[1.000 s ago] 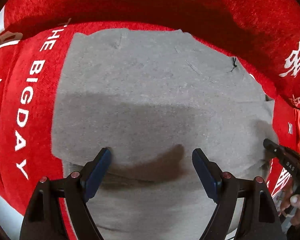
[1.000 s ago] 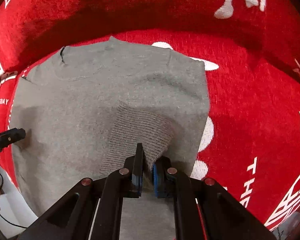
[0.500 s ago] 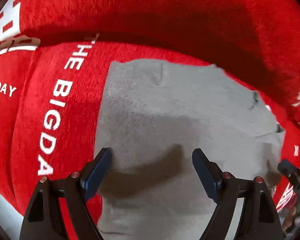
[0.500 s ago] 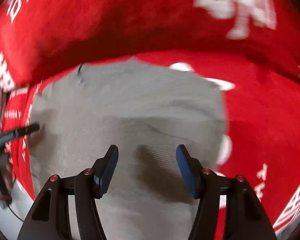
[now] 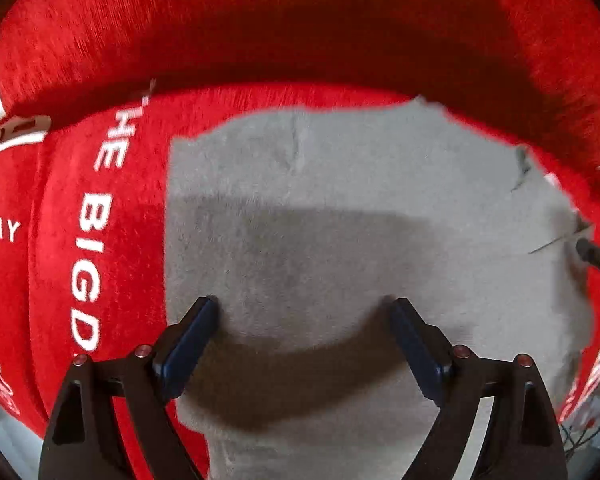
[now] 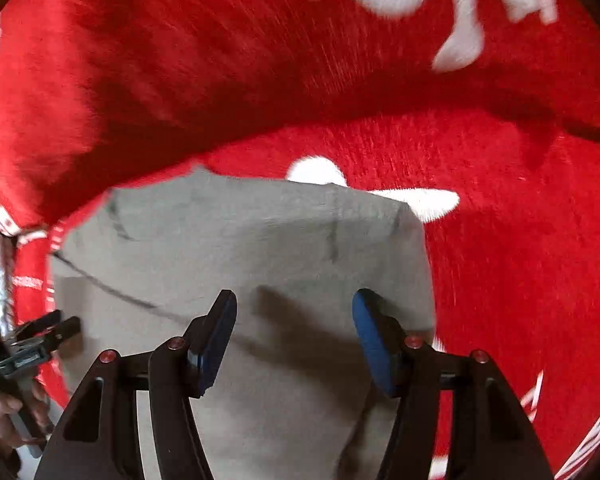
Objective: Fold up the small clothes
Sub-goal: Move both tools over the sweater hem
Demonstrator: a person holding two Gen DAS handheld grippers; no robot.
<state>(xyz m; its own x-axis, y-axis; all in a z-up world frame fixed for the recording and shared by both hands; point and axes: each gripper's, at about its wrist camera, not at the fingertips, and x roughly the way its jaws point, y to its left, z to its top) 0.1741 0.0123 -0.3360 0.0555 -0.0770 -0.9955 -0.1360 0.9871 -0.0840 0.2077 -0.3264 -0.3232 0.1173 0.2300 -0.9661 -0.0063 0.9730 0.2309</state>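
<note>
Your left hand-held gripper (image 5: 304,312) hangs released, jaws just spread wider, nothing between them, over the grey garment (image 5: 340,208). Your right hand-held gripper (image 6: 294,312) has just let go and stands open above it. The garment lies flat on the red cloth (image 5: 260,32) with white lettering.

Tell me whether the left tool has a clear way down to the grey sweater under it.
Probably yes: the left tool is open and points down at the grey sweater, with only bare knit between its fingers. The right tool sits off at the far edge.
</note>
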